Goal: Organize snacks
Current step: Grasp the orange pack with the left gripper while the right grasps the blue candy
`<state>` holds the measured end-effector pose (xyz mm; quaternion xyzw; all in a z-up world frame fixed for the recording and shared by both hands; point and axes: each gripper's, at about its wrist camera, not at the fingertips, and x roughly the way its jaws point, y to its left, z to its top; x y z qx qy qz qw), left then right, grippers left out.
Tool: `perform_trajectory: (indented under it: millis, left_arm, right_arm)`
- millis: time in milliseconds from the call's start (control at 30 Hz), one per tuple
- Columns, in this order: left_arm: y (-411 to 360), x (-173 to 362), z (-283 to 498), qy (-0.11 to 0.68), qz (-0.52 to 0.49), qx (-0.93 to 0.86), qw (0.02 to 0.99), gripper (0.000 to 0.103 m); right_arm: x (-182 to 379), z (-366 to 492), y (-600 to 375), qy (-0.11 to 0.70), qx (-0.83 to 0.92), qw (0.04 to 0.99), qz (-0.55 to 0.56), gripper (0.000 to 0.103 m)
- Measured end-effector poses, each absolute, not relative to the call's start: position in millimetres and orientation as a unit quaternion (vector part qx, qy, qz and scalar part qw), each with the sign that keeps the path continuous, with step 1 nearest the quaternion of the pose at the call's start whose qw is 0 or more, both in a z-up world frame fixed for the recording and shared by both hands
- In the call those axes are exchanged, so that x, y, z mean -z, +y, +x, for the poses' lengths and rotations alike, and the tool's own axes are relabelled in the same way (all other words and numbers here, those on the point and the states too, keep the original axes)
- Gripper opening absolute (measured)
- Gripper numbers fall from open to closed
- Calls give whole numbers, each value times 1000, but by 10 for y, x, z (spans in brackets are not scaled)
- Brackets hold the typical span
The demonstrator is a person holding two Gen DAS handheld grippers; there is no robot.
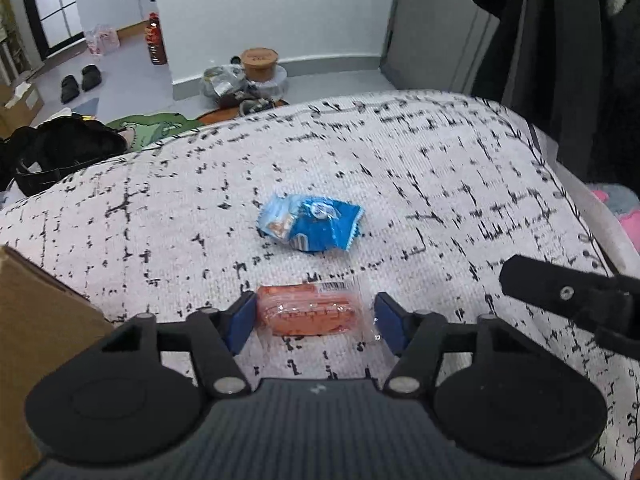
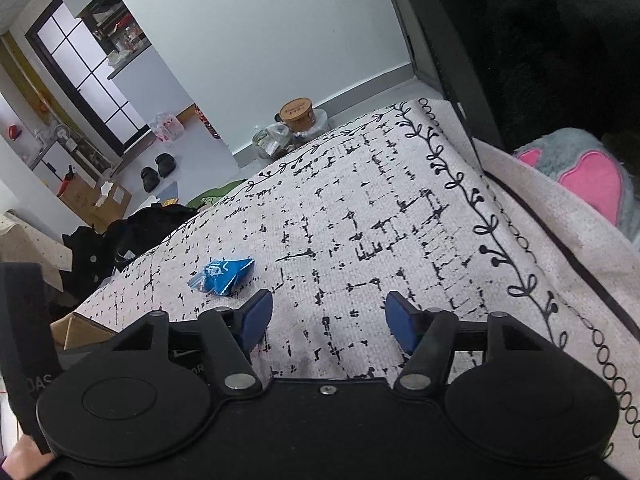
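Observation:
An orange snack in a clear wrapper (image 1: 307, 310) lies on the white black-flecked cloth (image 1: 400, 184). My left gripper (image 1: 316, 320) is open with its blue pads on either side of the orange snack, the left pad close to it. A crumpled blue snack packet (image 1: 310, 222) lies just beyond; it also shows in the right wrist view (image 2: 222, 274). My right gripper (image 2: 328, 322) is open and empty over bare cloth (image 2: 380, 208), to the right of the blue packet. Part of the right gripper shows in the left wrist view (image 1: 568, 292).
A cardboard box (image 1: 36, 320) stands at the left edge of the cloth; it also shows in the right wrist view (image 2: 80, 330). Black bags (image 1: 60, 152) lie beyond the far left edge. A pink and grey plush item (image 2: 580, 172) sits at the right. Floor clutter lies behind.

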<state>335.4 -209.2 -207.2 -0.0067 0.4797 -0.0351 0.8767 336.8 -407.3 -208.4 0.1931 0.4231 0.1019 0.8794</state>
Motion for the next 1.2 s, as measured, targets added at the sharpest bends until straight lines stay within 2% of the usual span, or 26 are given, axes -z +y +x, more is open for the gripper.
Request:
perform_trajectory:
  millis: [467, 1000, 1067, 1167, 1200]
  left_arm:
    - [-1775, 1696, 3313, 435, -24, -7, 900, 48]
    - [-1459, 1547, 3276, 418, -44, -34, 907, 48]
    - [-1452, 1549, 3270, 417, -44, -32, 907, 48]
    - [-1454, 1547, 3264, 417, -44, -28, 907, 48]
    - [-1457, 1548, 3262, 418, -44, -27, 907, 48]
  right_arm:
    - [2058, 3506, -3727, 414, -135, 882, 180, 59]
    - [2204, 3781, -3407, 445, -162, 849, 234, 49]
    - [2242, 3818, -3373, 452, -164, 844, 240, 45]
    - [2293, 3864, -3347, 456, -165, 840, 244, 33]
    - [2306, 3869, -3342, 456, -167, 839, 246, 23]
